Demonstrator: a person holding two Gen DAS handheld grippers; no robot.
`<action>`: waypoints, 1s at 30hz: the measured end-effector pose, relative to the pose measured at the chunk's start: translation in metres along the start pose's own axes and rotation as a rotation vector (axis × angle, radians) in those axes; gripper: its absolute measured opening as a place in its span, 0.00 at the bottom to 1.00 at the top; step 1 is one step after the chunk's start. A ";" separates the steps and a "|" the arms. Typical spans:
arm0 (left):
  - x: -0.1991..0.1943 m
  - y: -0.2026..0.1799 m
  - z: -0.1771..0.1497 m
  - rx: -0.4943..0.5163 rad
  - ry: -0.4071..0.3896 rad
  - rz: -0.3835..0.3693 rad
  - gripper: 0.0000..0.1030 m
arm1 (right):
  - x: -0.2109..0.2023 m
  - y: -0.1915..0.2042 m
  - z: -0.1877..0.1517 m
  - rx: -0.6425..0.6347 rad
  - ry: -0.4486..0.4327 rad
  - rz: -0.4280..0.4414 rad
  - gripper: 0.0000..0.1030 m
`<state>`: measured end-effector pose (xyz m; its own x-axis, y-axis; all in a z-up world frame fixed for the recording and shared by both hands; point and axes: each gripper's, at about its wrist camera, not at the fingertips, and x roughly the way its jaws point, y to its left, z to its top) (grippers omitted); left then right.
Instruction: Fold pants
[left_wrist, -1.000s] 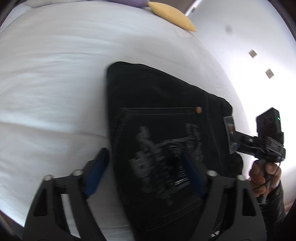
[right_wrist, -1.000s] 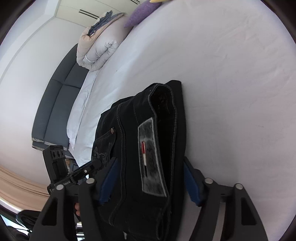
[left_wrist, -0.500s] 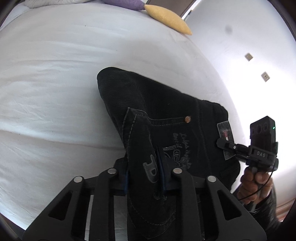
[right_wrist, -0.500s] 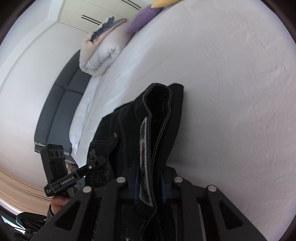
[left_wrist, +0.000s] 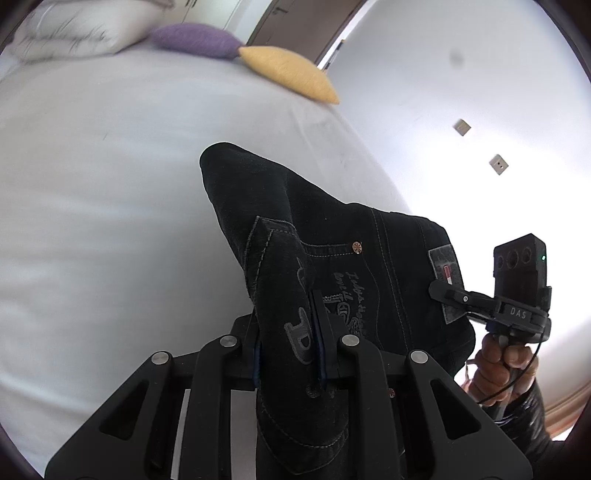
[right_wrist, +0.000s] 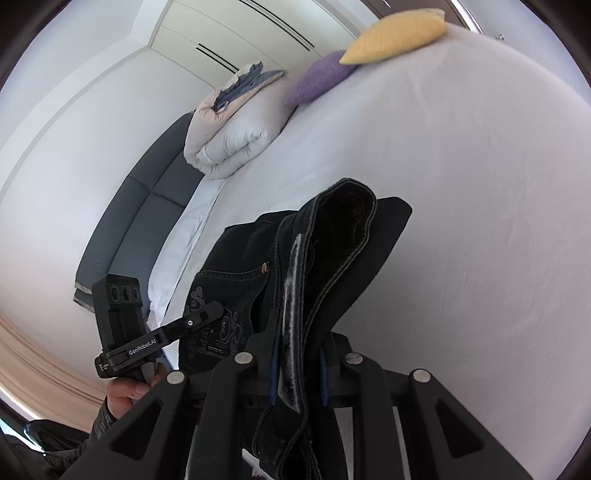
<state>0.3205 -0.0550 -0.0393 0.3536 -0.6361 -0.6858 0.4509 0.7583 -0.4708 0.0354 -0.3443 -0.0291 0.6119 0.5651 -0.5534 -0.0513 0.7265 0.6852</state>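
The folded black jeans (left_wrist: 332, 229) hang lifted over the white bed (left_wrist: 92, 221). My left gripper (left_wrist: 290, 343) is shut on the jeans at the back pocket with grey lettering. My right gripper (right_wrist: 297, 365) is shut on the waistband of the jeans (right_wrist: 332, 236) at the grey label patch. The right gripper also shows in the left wrist view (left_wrist: 448, 295), at the label. The left gripper shows in the right wrist view (right_wrist: 207, 314), at the pocket. The far end of the jeans still touches the sheet.
A yellow cushion (left_wrist: 288, 75), a purple cushion (left_wrist: 195, 38) and a rolled white duvet (right_wrist: 236, 129) lie at the head of the bed. A grey sofa (right_wrist: 122, 229) stands beside the bed. A white wall with sockets (left_wrist: 498, 164) is to the right.
Both grippers went from open around the jeans to shut on them. They then lifted the near end of the jeans up off the bed.
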 end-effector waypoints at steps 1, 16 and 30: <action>0.007 -0.002 0.011 0.014 0.000 0.006 0.18 | 0.000 -0.003 0.009 -0.003 -0.002 -0.008 0.18; 0.139 0.043 0.049 -0.039 0.096 0.023 0.23 | 0.050 -0.091 0.073 0.094 0.051 -0.118 0.19; 0.134 0.053 0.024 -0.013 0.037 0.092 0.57 | 0.049 -0.092 0.061 0.064 0.003 -0.168 0.44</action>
<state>0.4113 -0.1034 -0.1424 0.3627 -0.5578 -0.7466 0.4071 0.8155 -0.4115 0.1184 -0.4073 -0.0903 0.6054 0.4388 -0.6640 0.1022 0.7846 0.6116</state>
